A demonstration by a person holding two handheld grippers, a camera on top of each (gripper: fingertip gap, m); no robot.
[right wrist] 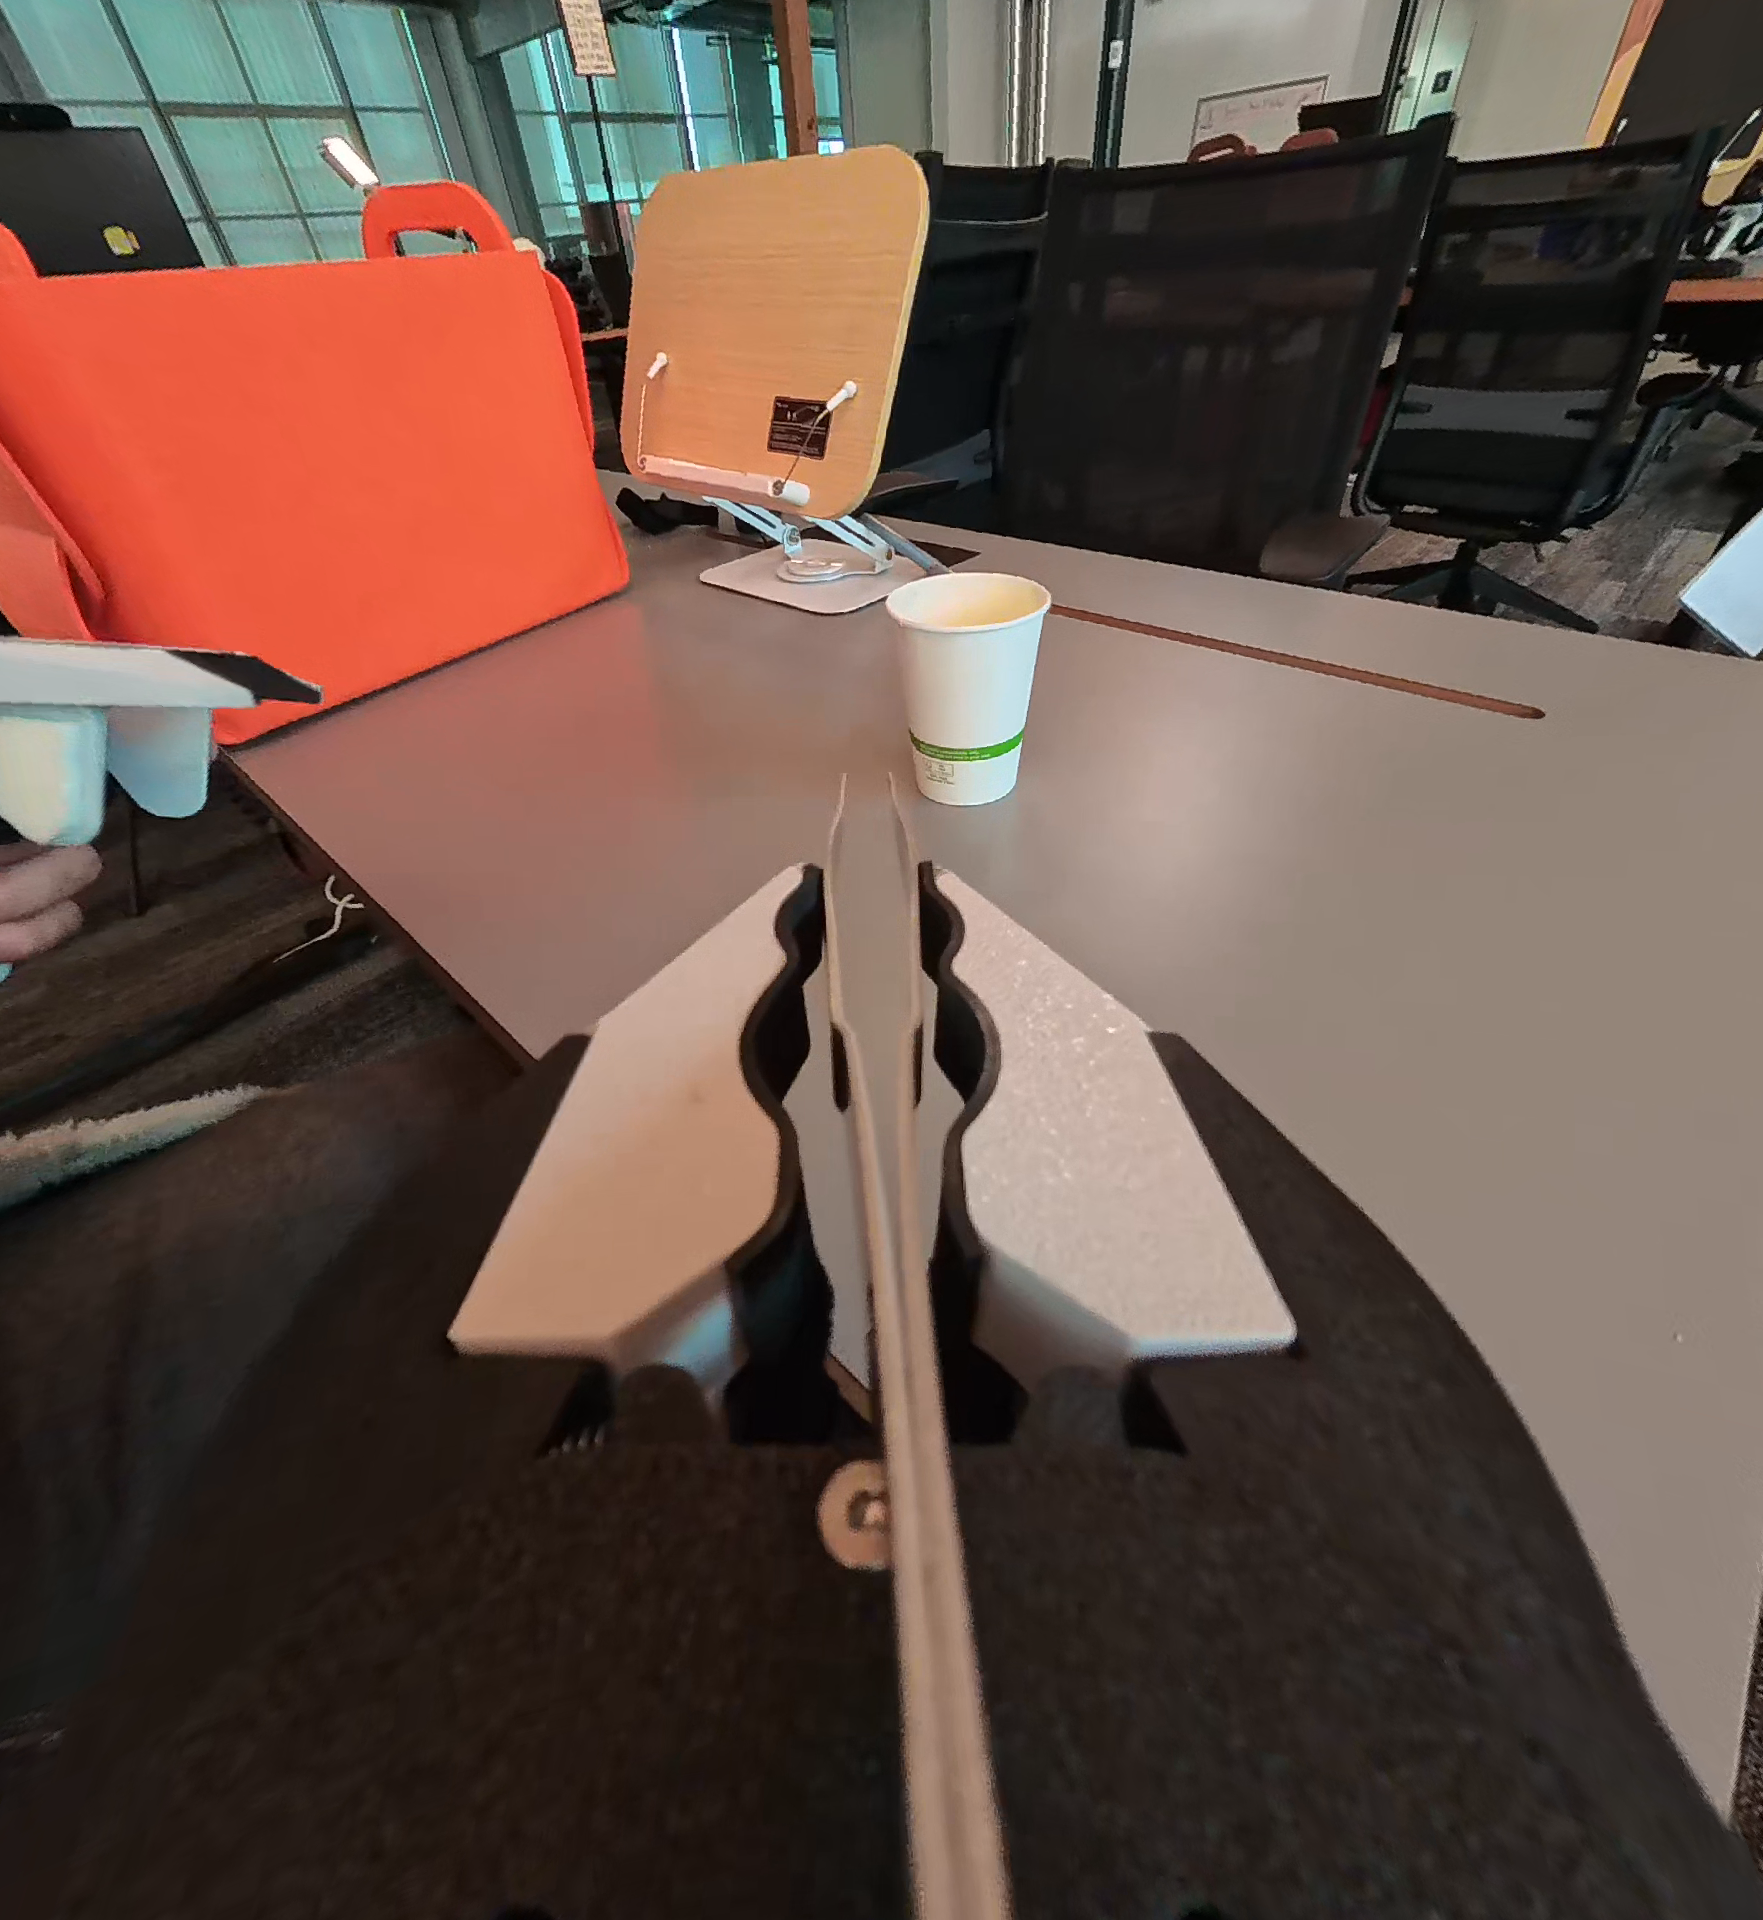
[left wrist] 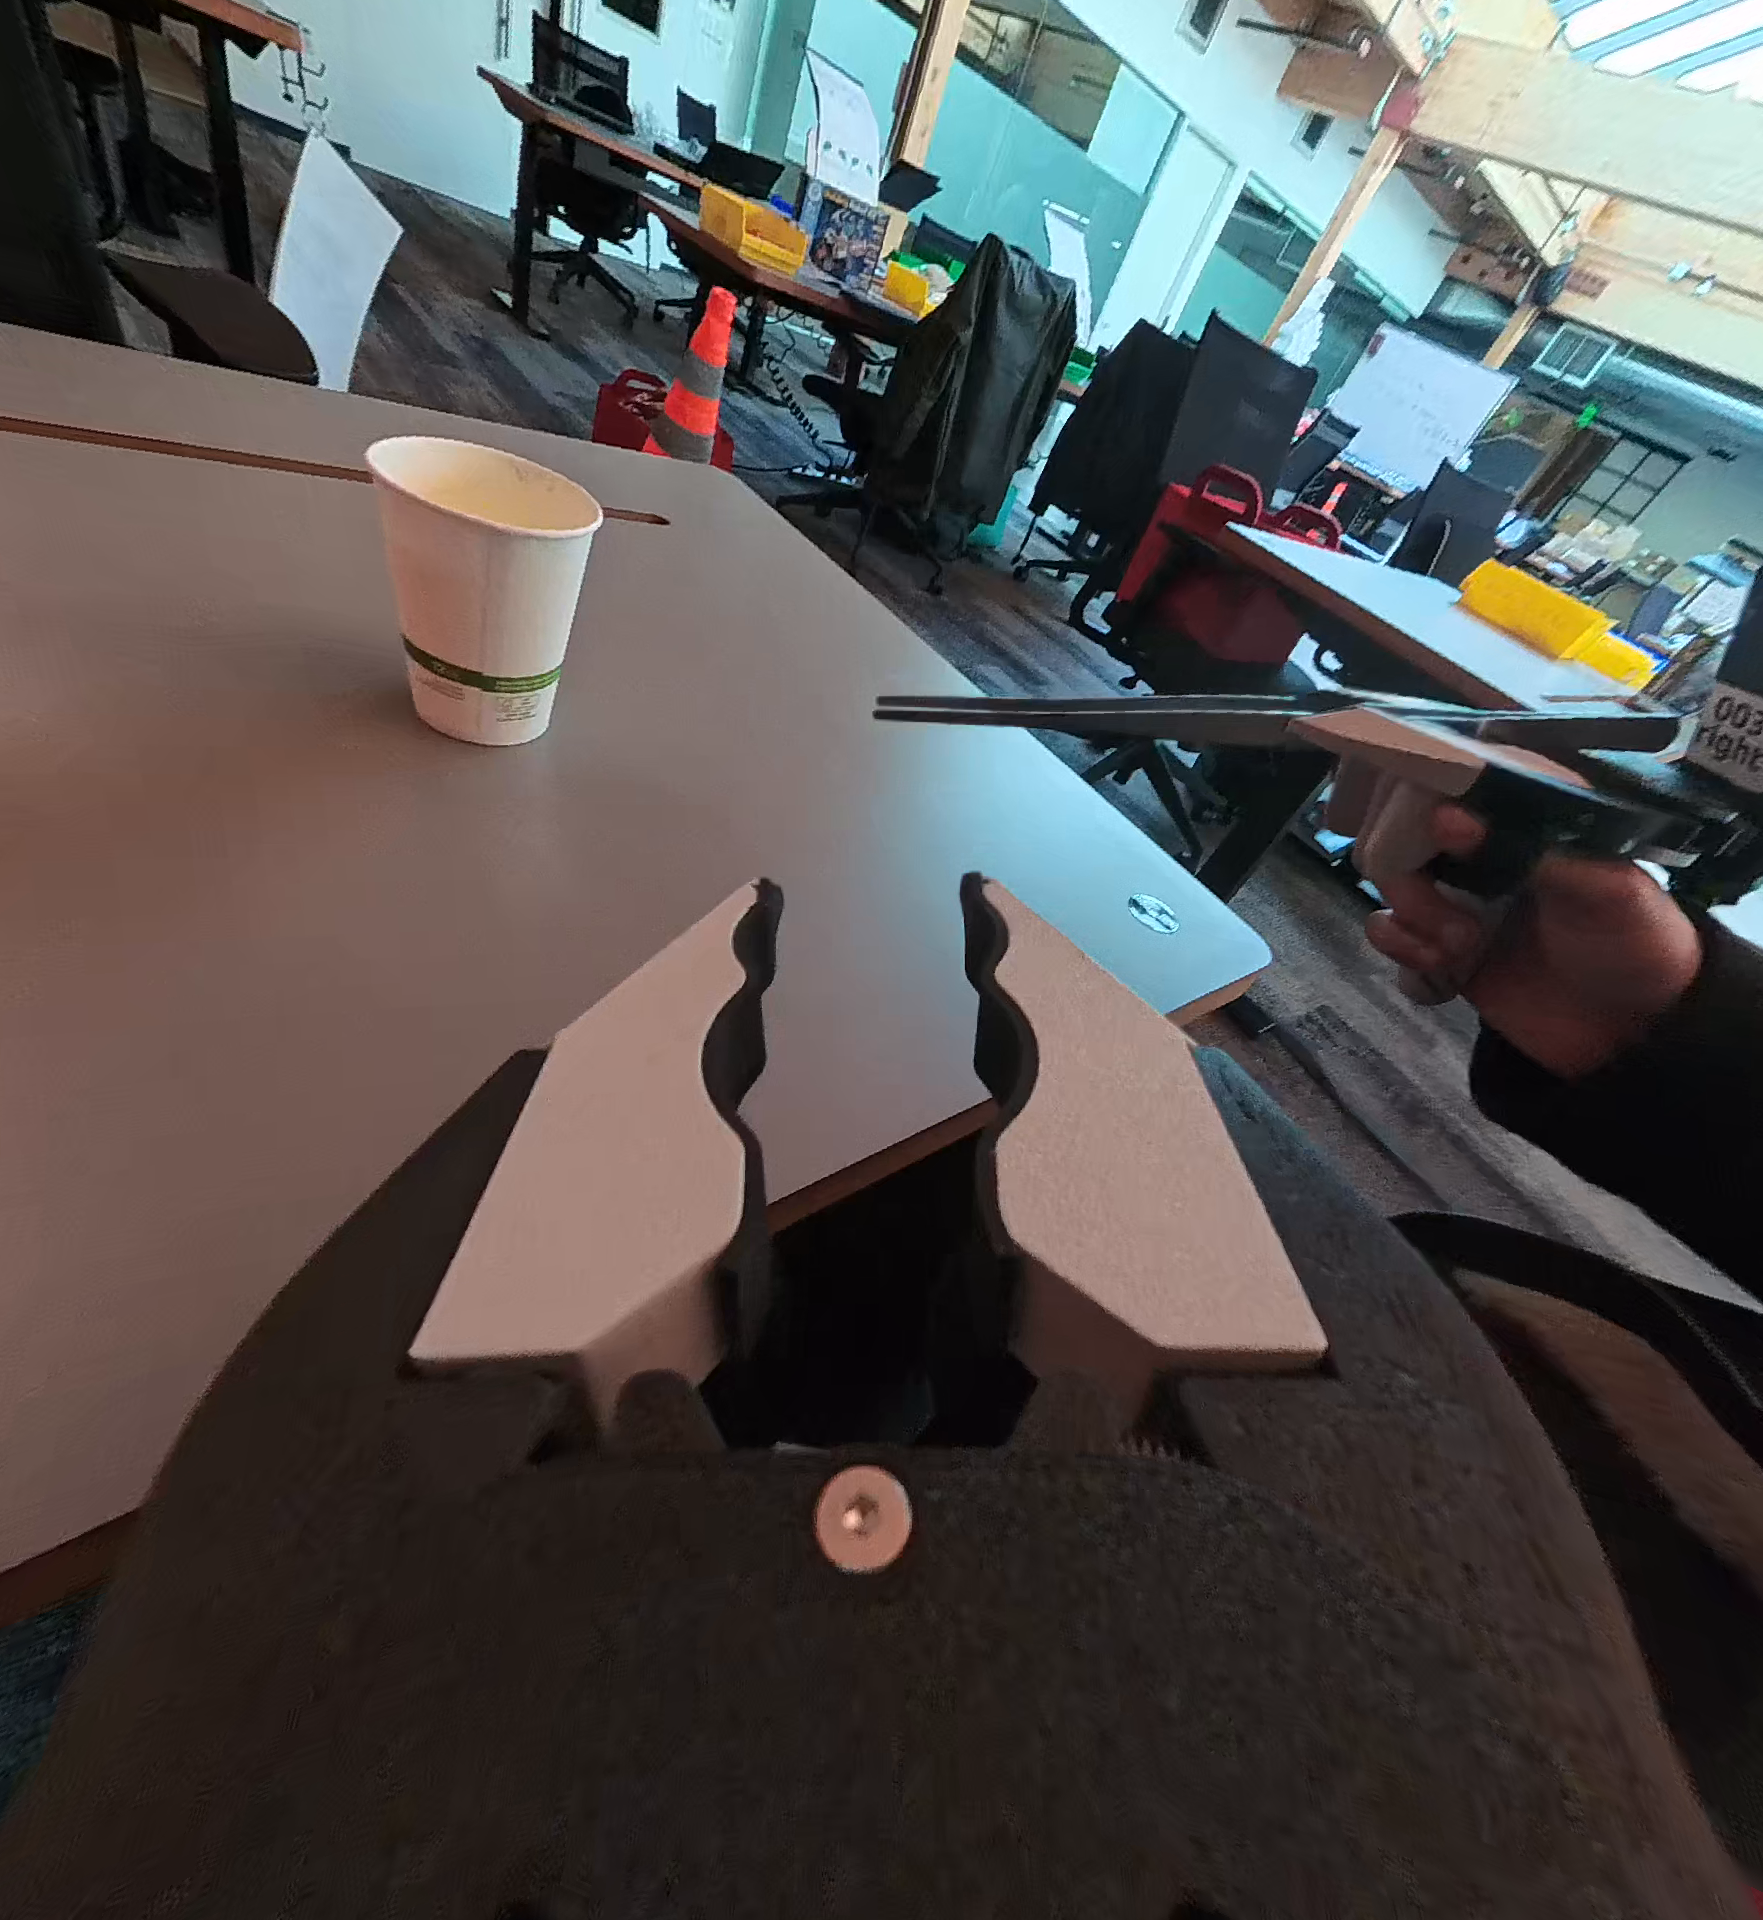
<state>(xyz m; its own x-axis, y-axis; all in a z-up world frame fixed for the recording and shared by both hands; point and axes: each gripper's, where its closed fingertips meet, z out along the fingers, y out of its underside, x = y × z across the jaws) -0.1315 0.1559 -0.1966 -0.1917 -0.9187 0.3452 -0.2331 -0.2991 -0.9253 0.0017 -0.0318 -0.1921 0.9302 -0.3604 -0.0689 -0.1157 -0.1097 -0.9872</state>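
Observation:
A white paper cup (left wrist: 487, 592) with a green band stands upright on the grey table (left wrist: 233, 935). My left gripper (left wrist: 872, 894) is open and empty above the table's near edge, well short of the cup. My right gripper (right wrist: 866, 883) is shut on long metal tweezers (right wrist: 908, 1455), which point forward toward the cup (right wrist: 968, 691). Their tips are slightly apart and stop just short of the cup's base. In the left wrist view the tweezers (left wrist: 1116, 712) reach in level from the right, held by a hand. My left gripper (right wrist: 274, 686) shows at the left edge of the right wrist view.
An orange bag (right wrist: 264, 468) and a wooden book stand (right wrist: 773, 332) stand at the table's far side. Black office chairs (right wrist: 1220, 343) line the far edge. A thin slot (right wrist: 1292, 660) runs across the tabletop. An orange traffic cone (left wrist: 700, 384) stands on the floor beyond. Across from one pair of fingers to the other is roughly 25 centimeters.

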